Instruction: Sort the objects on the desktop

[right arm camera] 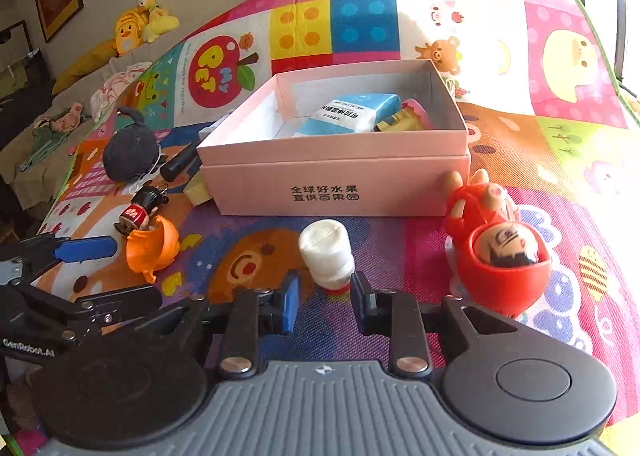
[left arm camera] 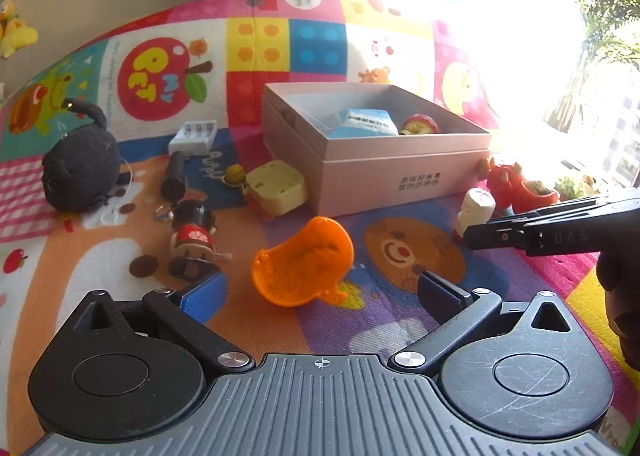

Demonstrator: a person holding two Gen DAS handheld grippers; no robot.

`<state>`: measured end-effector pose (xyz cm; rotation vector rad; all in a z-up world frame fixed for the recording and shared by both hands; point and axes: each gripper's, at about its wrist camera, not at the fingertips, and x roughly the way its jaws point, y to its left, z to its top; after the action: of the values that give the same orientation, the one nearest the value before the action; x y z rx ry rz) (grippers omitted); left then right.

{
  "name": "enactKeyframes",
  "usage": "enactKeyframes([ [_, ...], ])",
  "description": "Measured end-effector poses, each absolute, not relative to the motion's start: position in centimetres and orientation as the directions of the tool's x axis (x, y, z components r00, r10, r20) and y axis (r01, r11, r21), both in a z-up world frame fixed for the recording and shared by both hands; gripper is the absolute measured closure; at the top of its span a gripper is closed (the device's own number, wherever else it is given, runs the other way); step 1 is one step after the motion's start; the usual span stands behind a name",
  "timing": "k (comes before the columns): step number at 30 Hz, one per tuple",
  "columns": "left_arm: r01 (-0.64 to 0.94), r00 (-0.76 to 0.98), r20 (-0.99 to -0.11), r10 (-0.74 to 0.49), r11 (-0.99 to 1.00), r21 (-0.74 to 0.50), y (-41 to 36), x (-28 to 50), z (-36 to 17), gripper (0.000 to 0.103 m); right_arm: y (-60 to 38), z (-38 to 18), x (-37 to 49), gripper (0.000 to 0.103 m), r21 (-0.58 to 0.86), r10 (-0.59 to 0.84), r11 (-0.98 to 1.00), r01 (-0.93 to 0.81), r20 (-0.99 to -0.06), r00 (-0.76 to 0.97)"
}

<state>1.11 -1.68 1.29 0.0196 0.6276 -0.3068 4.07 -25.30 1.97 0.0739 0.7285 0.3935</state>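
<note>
Between the right tongs (right arm camera: pixel 323 298), whose pads stand apart without touching it, sits a white bottle (right arm camera: pixel 327 254), the pink box (right arm camera: pixel 336 184) at twelve o'clock and a red figure (right arm camera: pixel 496 252) at two. Left tongs (left arm camera: pixel 320 290) gape wide around an orange toy (left arm camera: pixel 302 262) on the play mat (left arm camera: pixel 260 44).

Strong daylight pours in from the window (left arm camera: pixel 500 36) at the upper right of the left wrist view, washing the far right corner of the play mat (left arm camera: pixel 360 36) to pure white glare. The near side of the pink box (left arm camera: pixel 376 176) lies in soft shade. The right wrist view is evenly lit and softer, slightly hazy, with only a bright strip at its upper right edge. Both views bend heavily outward: the mat's far edge curves like a dome. Detail is reasonably sharp in the middle.
</note>
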Motion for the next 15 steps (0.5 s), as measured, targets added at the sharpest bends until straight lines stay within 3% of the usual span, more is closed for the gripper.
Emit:
enactKeyframes([
  [4,0.281,0.762,-0.594,-0.259,0.958,-0.057,-2.5,1.7,1.2,0.0,-26.2,3.0,2.4,0.058,0.162,0.346,0.936,-0.312,-0.573,0.743],
  [7,0.266,0.763,-0.598,-0.245,0.962,-0.055,-2.9,2.0,1.0,0.0,-27.3,4.7,2.4,0.042,0.13,0.302,0.953,-0.275,-0.522,0.798],
  [9,0.256,0.76,-0.604,-0.241,0.965,-0.063,-2.9,2.1,0.6,0.0,-28.5,6.0,3.6,0.023,0.126,0.256,0.967,-0.223,-0.488,0.834],
  [11,0.25,0.754,-0.612,-0.238,0.966,-0.068,-2.8,2.1,0.4,0.0,-29.7,7.2,5.8,0.018,0.165,0.246,0.968,-0.189,-0.478,0.843],
  [15,0.237,0.763,-0.6,-0.241,0.967,-0.087,-2.5,1.9,0.3,0.0,-30.7,7.4,11.3,0.017,0.274,0.289,0.948,-0.163,-0.527,0.799],
])
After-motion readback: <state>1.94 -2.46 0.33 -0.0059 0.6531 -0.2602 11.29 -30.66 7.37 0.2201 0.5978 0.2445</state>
